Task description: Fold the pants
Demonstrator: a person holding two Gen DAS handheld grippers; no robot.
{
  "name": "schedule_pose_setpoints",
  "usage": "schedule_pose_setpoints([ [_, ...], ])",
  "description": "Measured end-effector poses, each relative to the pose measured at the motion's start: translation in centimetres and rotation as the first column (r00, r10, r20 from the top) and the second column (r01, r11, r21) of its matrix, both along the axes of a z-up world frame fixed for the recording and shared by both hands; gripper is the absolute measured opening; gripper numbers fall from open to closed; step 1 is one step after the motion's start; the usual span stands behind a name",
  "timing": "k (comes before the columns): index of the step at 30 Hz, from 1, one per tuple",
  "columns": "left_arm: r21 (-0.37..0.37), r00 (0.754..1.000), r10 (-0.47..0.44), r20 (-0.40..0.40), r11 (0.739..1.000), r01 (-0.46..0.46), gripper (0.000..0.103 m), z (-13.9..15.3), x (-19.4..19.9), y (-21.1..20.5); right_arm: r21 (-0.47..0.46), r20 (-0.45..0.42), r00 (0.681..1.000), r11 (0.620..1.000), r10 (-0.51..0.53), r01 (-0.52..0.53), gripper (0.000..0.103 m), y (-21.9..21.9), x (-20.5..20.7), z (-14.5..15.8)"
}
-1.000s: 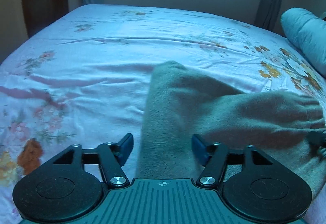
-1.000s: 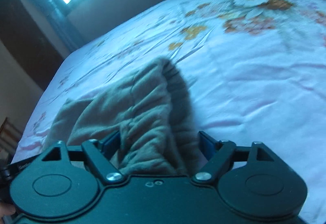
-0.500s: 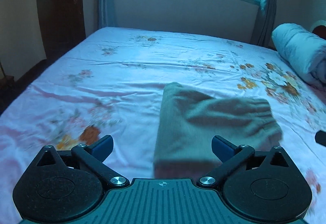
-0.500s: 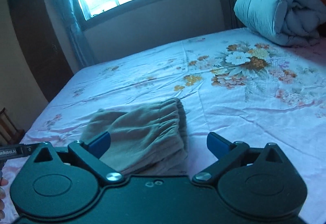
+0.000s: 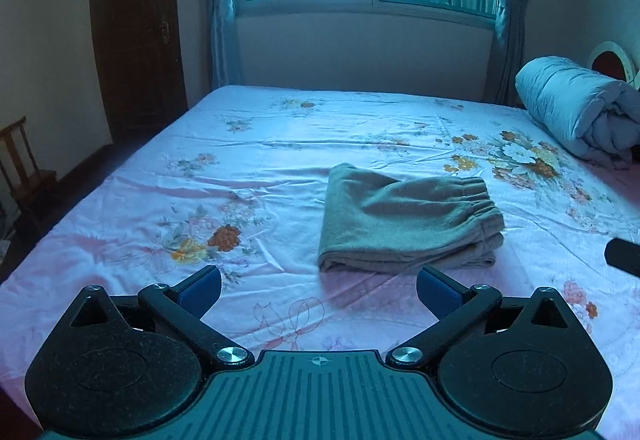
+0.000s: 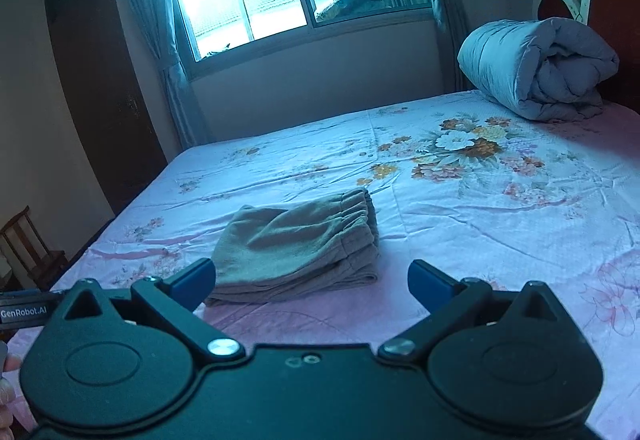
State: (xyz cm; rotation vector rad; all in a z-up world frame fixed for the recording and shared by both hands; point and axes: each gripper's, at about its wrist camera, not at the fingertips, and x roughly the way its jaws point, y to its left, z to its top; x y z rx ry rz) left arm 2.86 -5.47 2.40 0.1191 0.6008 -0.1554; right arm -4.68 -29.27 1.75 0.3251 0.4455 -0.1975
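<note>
While both grippers hang clear above the near edge of the bed (image 5: pixel 120 200), the pants (image 5: pixel 408 224) lie alone on the flowered sheet as a compact folded stack, waistband elastic on the side toward the rolled duvet (image 5: pixel 576 108), folded edge on the side away from it. The left gripper (image 5: pixel 319 290) has its jaws spread wide with nothing between them; they have just been opening, and only bare sheet shows in the gap. The right gripper (image 6: pixel 311 282) stands the same way, jaws wide after just opening, empty, with the pants (image 6: pixel 296 244) well ahead of its fingertips and untouched.

Judging by the neat layers, the folding itself looks finished and the step in hand is the release and pull-away. The top layer sits slightly skewed over the lower ones at the corner nearest the grippers, so if anything remains, it would be a light tidy: bring one gripper back to the pants' near edge and square the layers without dragging the stack across the sheet. Otherwise the grippers need only stay clear of the pants.
</note>
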Motion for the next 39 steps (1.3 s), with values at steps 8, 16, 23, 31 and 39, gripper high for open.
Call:
schedule_pose_setpoints([
  [8, -0.009, 1.0, -0.003, 0.019, 1.0, 0.003, 0.103, 1.0, -0.9, 0.5, -0.015, 0.028, 0.999, 1.0, -0.023, 0.023, 0.097, 0.5, -1.4, 1.1],
  [16, -0.012, 1.0, 0.003, 0.008, 1.0, -0.003, 0.103, 0.7, -0.5, 0.5, -0.003, 0.03, 0.999, 0.999, -0.033, 0.033, 0.097, 0.4, -1.5, 0.9],
  [23, -0.012, 1.0, -0.002, 0.002, 1.0, 0.002, 0.103, 0.7, -0.1, 0.3, -0.006, 0.023, 0.999, 1.0, -0.027, 0.027, 0.097, 0.6, -1.3, 0.8],
  [31, -0.01, 1.0, -0.014, -0.002, 1.0, 0.014, 0.103, 0.6, 0.1, -0.1, -0.003, 0.016, 0.999, 0.999, -0.034, 0.034, 0.097, 0.5, -1.3, 0.6],
  [39, -0.006, 1.0, -0.022, -0.007, 1.0, 0.022, 0.103, 0.6, 0.3, -0.4, 0.002, 0.015, 0.999, 0.999, -0.033, 0.033, 0.097, 0.4, -1.3, 0.5],
])
